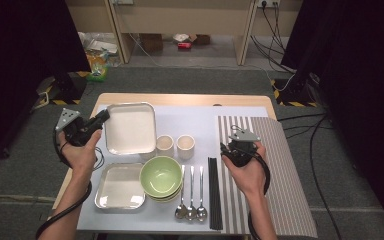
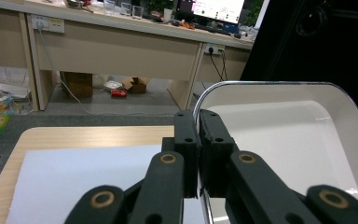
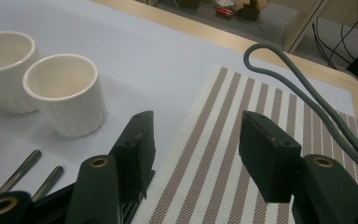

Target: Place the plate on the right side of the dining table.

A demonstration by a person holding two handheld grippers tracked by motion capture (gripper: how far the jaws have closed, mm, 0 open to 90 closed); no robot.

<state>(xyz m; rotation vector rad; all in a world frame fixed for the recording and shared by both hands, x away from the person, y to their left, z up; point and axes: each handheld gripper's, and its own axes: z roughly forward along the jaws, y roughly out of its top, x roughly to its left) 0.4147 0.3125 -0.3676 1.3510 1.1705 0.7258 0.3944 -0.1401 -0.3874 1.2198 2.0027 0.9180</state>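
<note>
Table: left gripper [image 2: 198,135] fingers clamped on tray [image 2: 307,140] rim; right gripper [image 3: 196,149] fingers wide, empty.

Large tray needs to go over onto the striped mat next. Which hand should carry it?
Left, probably. The left gripper is already clamped on the large tray's rim, while the right gripper hangs open above the striped mat.

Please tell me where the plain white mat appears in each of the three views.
High view: the white mat lies left and centre, beside the striped mat.
Left gripper view: the mat is lower left, beside the left claw shut on the large tray.
Right gripper view: the mat is upper left, under two cups.
Shared landmark: the table's wooden far edge.
</note>
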